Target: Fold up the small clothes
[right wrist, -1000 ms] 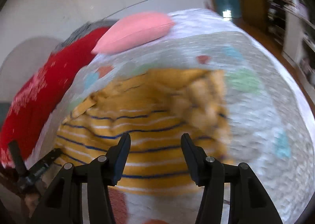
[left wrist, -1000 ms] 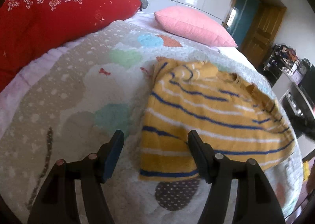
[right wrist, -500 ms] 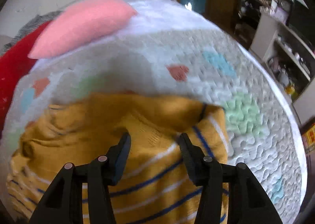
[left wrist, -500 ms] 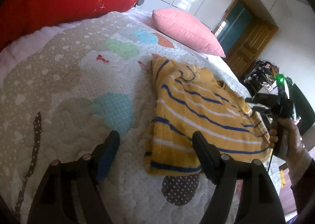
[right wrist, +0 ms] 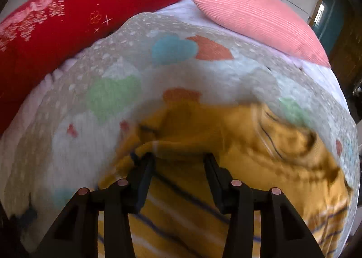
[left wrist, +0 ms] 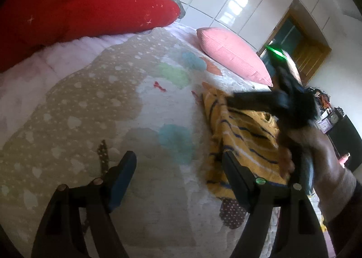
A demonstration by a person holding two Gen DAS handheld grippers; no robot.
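Yellow striped garment (right wrist: pixel 237 135) — under right gripper (right wrist: pixel 179 160)

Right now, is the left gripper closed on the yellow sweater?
No: the left gripper is open over the quilt, with the yellow striped sweater beside its right finger.

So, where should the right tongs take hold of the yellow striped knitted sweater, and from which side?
Probably the raised folded edge of the yellow striped knitted sweater, just ahead of the open right tongs. Come in low from the near side: that ridge stands above the flat layers, so it fits between the fingers.
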